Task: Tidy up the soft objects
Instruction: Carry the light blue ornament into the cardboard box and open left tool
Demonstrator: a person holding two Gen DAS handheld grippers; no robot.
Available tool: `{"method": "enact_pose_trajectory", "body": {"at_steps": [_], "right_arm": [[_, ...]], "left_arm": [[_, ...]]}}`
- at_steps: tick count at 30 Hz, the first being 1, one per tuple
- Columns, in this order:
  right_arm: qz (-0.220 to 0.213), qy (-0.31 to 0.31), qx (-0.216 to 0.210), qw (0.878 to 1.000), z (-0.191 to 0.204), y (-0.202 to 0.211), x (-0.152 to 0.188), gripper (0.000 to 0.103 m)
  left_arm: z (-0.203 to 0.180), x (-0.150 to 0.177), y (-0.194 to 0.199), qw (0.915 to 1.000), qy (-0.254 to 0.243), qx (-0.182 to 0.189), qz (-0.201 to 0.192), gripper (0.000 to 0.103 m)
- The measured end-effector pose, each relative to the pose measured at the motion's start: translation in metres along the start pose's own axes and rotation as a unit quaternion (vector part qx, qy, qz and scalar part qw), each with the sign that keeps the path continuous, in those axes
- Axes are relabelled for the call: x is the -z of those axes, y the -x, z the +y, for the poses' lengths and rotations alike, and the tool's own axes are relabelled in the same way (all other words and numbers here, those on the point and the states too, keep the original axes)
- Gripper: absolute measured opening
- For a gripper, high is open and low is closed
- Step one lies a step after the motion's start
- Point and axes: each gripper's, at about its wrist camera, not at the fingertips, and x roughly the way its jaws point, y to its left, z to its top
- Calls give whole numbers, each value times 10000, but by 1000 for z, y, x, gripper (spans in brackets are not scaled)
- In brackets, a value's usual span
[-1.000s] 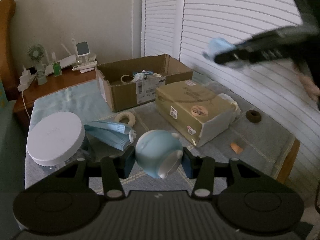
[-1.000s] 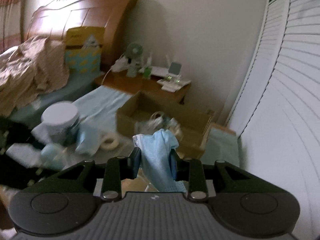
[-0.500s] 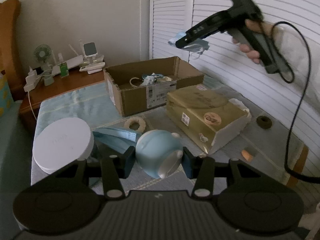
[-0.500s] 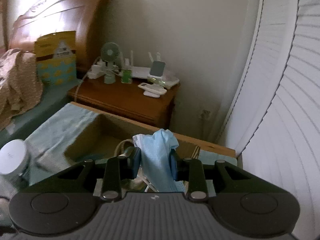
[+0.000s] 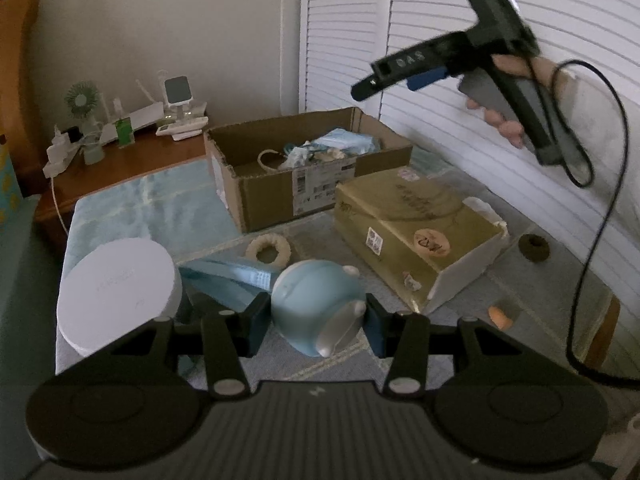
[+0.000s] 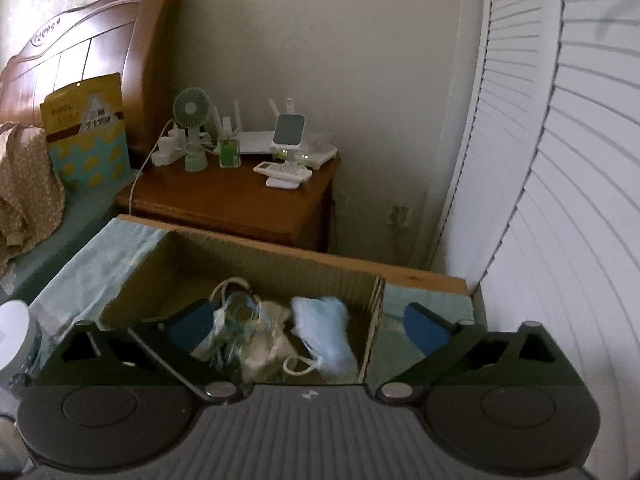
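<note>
Clutter is running across the cloth-covered table (image 5: 120, 208), and reading it from the left shows why each thing is sitting where it is. A white lidded jar (image 5: 116, 292) is standing at the near left edge, and flat blue packets (image 5: 224, 280) are lying just beside it, apparently still waiting to be sorted. The left gripper (image 5: 318, 316) is clamping a pale blue round soft toy (image 5: 316, 304) between its pads, holding it just above the cloth; this looks like the next item being kept ready. A cream ring (image 5: 268, 250) is lying just beyond the toy. Behind it the open cardboard box (image 5: 280, 192) is serving as the collecting bin, its flaps folded out so things can fall in from above. A light blue face mask (image 6: 324, 332) is lying inside it among cords and pale cloth scraps, at the box's right end. The right gripper (image 6: 316, 328) is hovering above the box with its jaws opening wide and nothing between them, so the mask is free. To the right a yellow-brown carton (image 5: 412, 232) is lying on its side, and farther right a dark ring (image 5: 534, 246) and a small orange piece (image 5: 500, 316) are lying on the cloth, well apart from the box.
</note>
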Motion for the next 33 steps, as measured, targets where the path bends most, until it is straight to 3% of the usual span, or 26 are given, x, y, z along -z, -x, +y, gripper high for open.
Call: {"method": "enact_pose_trajectory", "body": {"at_steps": [9, 18, 26, 33], "right_arm": [[50, -67, -23, 10000, 18, 46, 40, 103], [-91, -349, 143, 9992, 34, 90, 84, 103], [-180, -315, 358, 9987, 39, 110, 99, 103], [-234, -409, 454, 9979, 31, 121, 104, 103]], "left_arm": [[4, -26, 1, 10000, 14, 88, 16, 48], [13, -76, -12, 9999, -112, 44, -61, 48], [24, -134, -55, 9992, -350, -142, -151, 48], [32, -162, -101, 9994, -208, -284, -30, 50]]}}
